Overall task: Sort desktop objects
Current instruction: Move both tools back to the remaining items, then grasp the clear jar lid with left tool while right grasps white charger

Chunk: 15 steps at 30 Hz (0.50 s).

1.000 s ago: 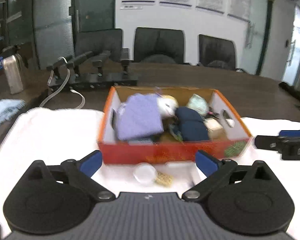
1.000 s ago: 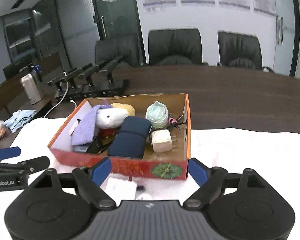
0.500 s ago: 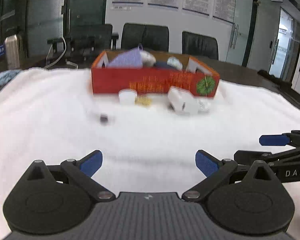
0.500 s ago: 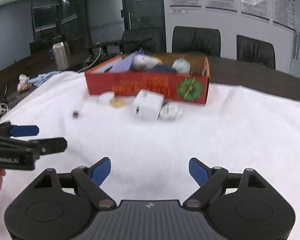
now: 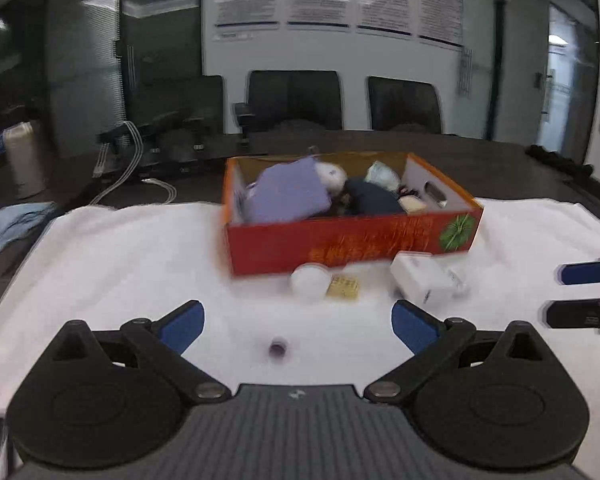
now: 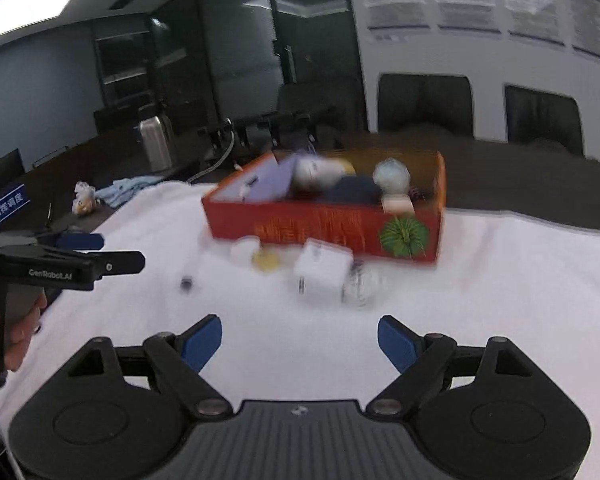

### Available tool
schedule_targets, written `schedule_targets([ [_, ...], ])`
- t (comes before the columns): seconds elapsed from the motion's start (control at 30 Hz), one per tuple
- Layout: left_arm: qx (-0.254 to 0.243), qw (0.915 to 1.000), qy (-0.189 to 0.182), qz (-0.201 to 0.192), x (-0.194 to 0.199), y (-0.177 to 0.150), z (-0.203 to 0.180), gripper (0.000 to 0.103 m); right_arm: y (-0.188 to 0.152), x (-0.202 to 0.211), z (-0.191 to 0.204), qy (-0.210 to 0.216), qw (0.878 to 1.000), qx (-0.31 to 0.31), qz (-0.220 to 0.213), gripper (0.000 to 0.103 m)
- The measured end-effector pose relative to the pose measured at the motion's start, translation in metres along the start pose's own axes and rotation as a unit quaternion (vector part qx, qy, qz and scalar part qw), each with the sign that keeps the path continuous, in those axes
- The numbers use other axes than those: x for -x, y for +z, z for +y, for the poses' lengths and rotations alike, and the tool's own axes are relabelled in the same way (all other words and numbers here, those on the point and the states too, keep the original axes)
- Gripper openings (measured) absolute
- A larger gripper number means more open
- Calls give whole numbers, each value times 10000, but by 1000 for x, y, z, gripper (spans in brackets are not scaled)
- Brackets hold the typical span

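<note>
Motion blur smears the red cardboard box (image 6: 324, 232) and its printed lettering beyond reading. The small dark round object (image 5: 278, 348) on the white cloth (image 5: 120, 264) is too small to identify. The right gripper (image 5: 580, 296) is cut off by the frame's right edge.

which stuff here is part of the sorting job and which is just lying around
Job:
red box, partly filled
white charger block
round white lid
yellow packet
small dark cap
clear ball

Lying about:
steel flask
blue cloth
office chairs
cables
</note>
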<state>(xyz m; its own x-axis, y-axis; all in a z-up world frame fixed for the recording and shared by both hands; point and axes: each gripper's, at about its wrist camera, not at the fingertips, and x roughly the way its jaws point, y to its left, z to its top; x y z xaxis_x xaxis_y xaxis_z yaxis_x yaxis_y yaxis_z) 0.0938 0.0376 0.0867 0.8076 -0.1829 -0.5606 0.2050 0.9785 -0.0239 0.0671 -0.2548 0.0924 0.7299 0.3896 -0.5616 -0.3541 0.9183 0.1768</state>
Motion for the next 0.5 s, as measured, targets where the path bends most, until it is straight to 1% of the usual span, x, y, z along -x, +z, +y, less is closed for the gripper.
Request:
schedule_targets([
  [0.03, 229, 9996, -126, 125, -17, 10, 6, 102, 10, -23, -5, -74, 9999, -84, 113, 84],
  [0.07, 406, 9985, -234, 269, -33, 15, 10, 102, 17, -45, -9, -157, 9995, -141, 254, 81],
  [0.1, 514, 9973, -319, 421, -49, 19, 12, 99, 23, -67, -10, -265, 9987, -153, 398, 79],
  [0.13, 598, 9964, -276, 541, -64, 22, 14, 93, 27, -84, -11, -339, 9981, -149, 502, 75],
  [0.17, 662, 9956, -67, 665, -81, 25, 15, 88, 30, -101, -11, -389, 9974, -143, 581, 72],
  [0.2, 646, 9954, 68, 706, -91, 25, 13, 82, 32, -114, -10, -389, 9972, -106, 637, 72],
  [0.23, 578, 9959, 98, 692, -100, 25, 10, 81, 33, -126, -10, -405, 9967, -106, 700, 70],
  [0.27, 550, 9962, 68, 667, -108, 25, 9, 81, 33, -135, -11, -424, 9961, -112, 760, 70],
  [0.33, 618, 9952, 82, 759, -121, 25, 7, 81, 32, -148, -10, -416, 9956, -104, 828, 69],
  [0.37, 638, 9949, 47, 774, -128, 25, 5, 81, 32, -153, -10, -368, 9953, -150, 889, 64],
  [0.4, 644, 9950, 9, 766, -131, 25, 4, 81, 30, -156, -10, -314, 9952, -206, 899, 63],
  [0.43, 665, 9947, -3, 781, -136, 26, 3, 81, 26, -156, -8, -339, 9960, -135, 812, 59],
  [0.5, 695, 9943, 45, 811, -146, 27, 2, 81, 22, -156, -3, -395, 9967, 48, 704, 58],
])
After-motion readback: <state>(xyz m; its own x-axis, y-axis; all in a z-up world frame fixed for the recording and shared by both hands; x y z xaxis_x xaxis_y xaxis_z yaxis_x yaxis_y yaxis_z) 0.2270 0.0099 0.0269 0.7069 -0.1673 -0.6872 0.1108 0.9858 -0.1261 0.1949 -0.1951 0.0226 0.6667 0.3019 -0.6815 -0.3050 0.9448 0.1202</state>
